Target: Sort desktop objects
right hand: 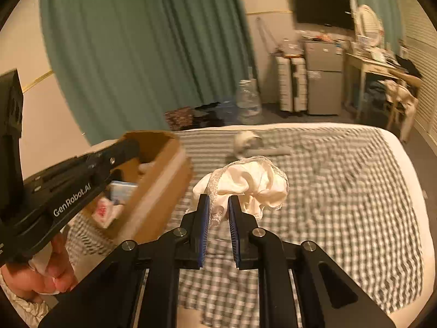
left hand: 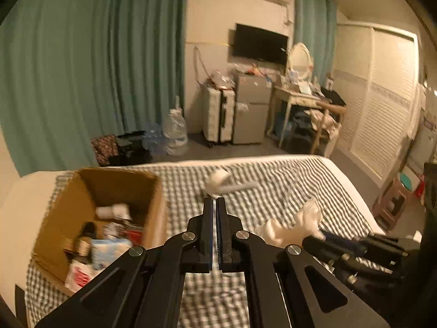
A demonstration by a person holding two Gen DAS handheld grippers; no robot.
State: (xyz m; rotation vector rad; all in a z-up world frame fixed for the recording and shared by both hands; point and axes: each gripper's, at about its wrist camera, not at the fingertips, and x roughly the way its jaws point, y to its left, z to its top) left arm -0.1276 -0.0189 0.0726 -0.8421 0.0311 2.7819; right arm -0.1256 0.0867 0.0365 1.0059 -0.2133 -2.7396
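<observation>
My left gripper is shut with nothing between its pads. In the right wrist view the left gripper reaches in front of the open cardboard box. The cardboard box stands at the left on the checked bedspread and holds several small packs and a white roll. My right gripper is shut on a crumpled cream cloth with lace trim, held above the bed. From the left view, the right gripper and the cream cloth show at lower right. A blurred white roller with a grey handle lies further back on the bed.
The bed's far edge drops to a floor with water jugs, a white suitcase, a small fridge, a dressing table and a chair. A stool stands at the right. A person's hand holds the left gripper.
</observation>
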